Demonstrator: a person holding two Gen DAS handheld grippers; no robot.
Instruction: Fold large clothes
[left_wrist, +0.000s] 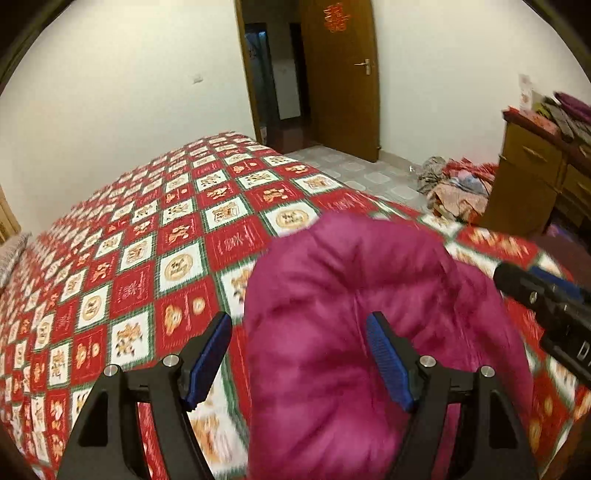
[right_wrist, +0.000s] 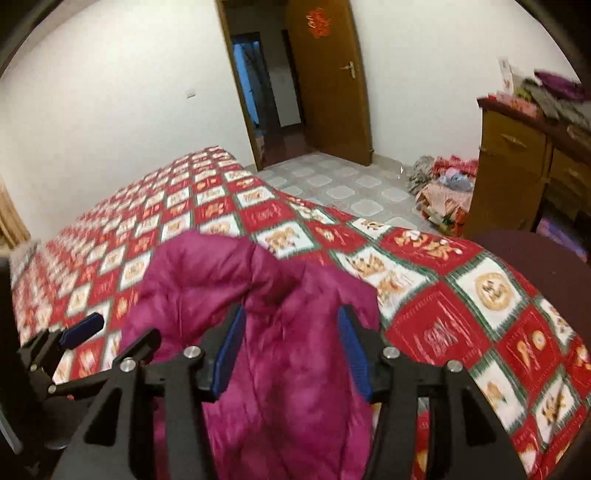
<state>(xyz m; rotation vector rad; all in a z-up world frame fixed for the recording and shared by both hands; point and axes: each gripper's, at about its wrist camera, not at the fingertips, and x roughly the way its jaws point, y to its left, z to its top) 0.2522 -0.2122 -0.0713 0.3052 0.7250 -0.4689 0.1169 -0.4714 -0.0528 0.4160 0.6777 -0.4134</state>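
Both claws, the left gripper (left_wrist: 299, 360) and the right gripper (right_wrist: 291, 349), were open and held nothing. The puffy purple coat (left_wrist: 351, 332) lay bunched on the near bed (left_wrist: 147, 240). Next step, I think: grab an edge and fold.

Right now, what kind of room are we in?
Most likely a bedroom: a big bed with a red patterned cover, a wooden dresser piled with things, and a magenta puffy jacket lying on the bed.
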